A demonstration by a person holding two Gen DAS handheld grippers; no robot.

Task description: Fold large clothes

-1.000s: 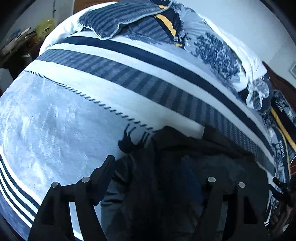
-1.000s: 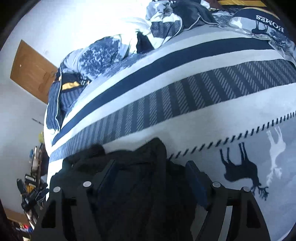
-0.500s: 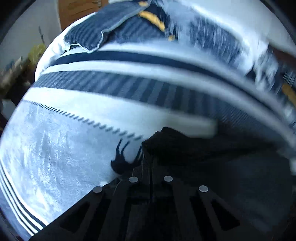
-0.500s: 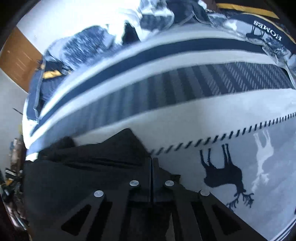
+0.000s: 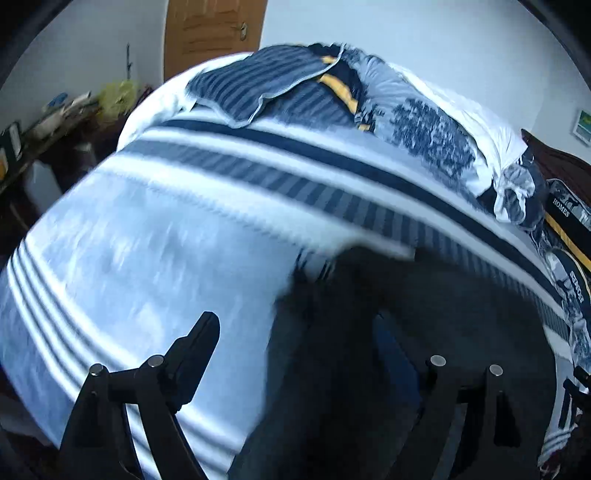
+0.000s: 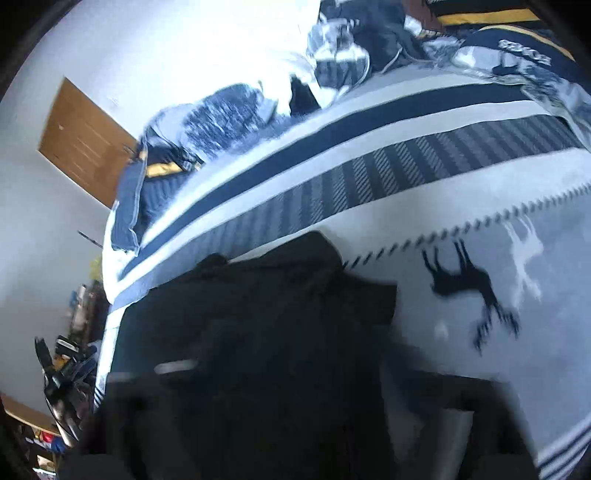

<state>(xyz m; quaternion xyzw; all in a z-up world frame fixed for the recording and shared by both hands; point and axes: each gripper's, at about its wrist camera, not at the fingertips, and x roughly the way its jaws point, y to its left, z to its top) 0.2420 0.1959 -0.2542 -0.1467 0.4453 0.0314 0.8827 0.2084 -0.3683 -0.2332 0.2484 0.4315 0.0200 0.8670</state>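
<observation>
A black garment [image 5: 424, 332] lies bunched on the striped blue-and-white bedspread [image 5: 155, 258]. In the left wrist view my left gripper [image 5: 295, 328] hovers over the garment's left edge. Its jaws are opening wide, and the left finger [image 5: 195, 343] stands over bare bedspread, so no pad presses the cloth. The right wrist view is blurred by motion. There the black garment [image 6: 280, 314] fills the lower middle, and my right gripper [image 6: 266, 380] is above it. Its jaws are opening too, apart from the cloth. A dark deer print [image 6: 465, 284] marks the bedspread to the right.
Rumpled pillows and a duvet [image 5: 332, 92] are heaped along the far side of the bed. A wooden door [image 5: 214, 33] stands in the back wall. A cluttered dark table [image 5: 48, 122] is off the bed's left end.
Half a second ago both grippers were shut on the black garment's edge. Now both have opened and drawn back and up, and the garment lies loose on the bed.
</observation>
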